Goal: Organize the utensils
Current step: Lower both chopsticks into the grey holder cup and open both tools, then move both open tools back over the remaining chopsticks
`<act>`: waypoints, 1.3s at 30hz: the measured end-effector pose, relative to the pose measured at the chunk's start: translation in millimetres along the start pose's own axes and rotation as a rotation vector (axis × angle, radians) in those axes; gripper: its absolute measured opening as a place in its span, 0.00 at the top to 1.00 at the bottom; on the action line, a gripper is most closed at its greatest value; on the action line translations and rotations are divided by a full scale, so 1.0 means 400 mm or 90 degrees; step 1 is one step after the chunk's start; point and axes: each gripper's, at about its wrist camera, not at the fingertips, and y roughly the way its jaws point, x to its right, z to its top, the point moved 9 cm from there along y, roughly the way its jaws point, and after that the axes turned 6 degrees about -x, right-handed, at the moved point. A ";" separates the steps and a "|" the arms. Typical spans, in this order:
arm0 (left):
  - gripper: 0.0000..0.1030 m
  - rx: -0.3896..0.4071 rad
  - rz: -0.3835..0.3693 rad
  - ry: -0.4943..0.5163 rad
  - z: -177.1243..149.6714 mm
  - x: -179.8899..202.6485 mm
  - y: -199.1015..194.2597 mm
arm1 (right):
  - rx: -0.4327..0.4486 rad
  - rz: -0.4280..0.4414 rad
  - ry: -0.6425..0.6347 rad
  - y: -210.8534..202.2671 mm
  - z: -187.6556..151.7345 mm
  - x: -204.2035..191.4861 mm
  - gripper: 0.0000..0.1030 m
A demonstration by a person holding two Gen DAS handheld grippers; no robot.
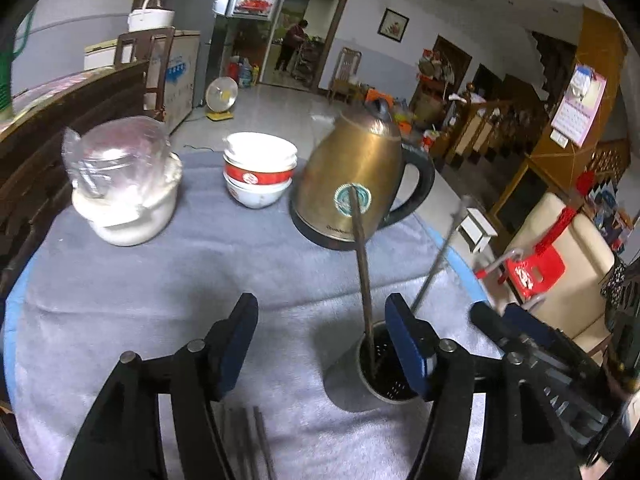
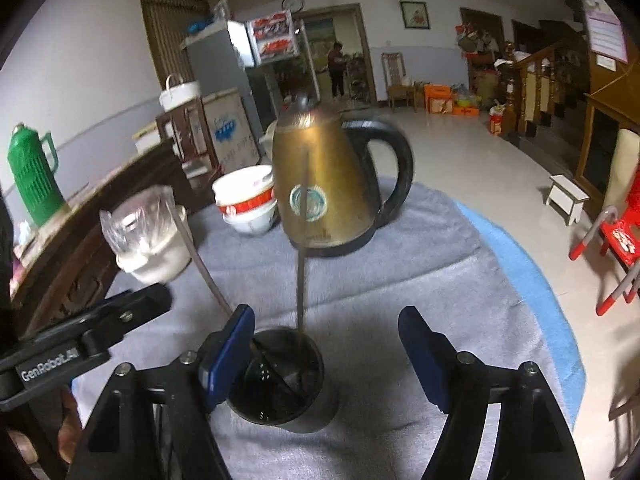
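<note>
A perforated metal utensil holder (image 1: pixel 380 376) (image 2: pixel 280 380) stands on the grey cloth. Two long chopsticks rest in it. One dark chopstick (image 1: pixel 362 264) (image 2: pixel 300 264) stands nearly upright, and the other stick (image 1: pixel 436 256) (image 2: pixel 204 264) leans outward. My left gripper (image 1: pixel 322 342) is open just above and left of the holder, with nothing between its blue pads. Several more chopsticks (image 1: pixel 252 440) lie on the cloth under it. My right gripper (image 2: pixel 328 356) is open too, empty, hovering over the holder's right rim. The left gripper's body (image 2: pixel 100 328) shows in the right wrist view.
A brass kettle (image 1: pixel 352 184) (image 2: pixel 328 184) stands right behind the holder. Stacked white and red bowls (image 1: pixel 260 176) and a bag-covered white jar (image 1: pixel 124 192) sit further left. The round table's blue edge (image 2: pixel 532 280) curves on the right, with a red chair (image 2: pixel 616 240) beyond it.
</note>
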 end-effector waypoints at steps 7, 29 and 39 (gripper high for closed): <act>0.19 0.039 0.020 -0.023 -0.065 -0.108 -0.136 | 0.031 0.019 0.015 -0.135 -0.022 0.009 0.25; 0.13 -0.217 0.174 -0.111 -0.593 -0.422 -0.065 | -0.281 0.075 -0.104 -0.006 -0.597 -0.156 0.25; 0.13 -0.241 0.231 -0.046 -0.611 -0.404 -0.025 | -0.314 0.085 -0.073 0.031 -0.565 -0.171 0.30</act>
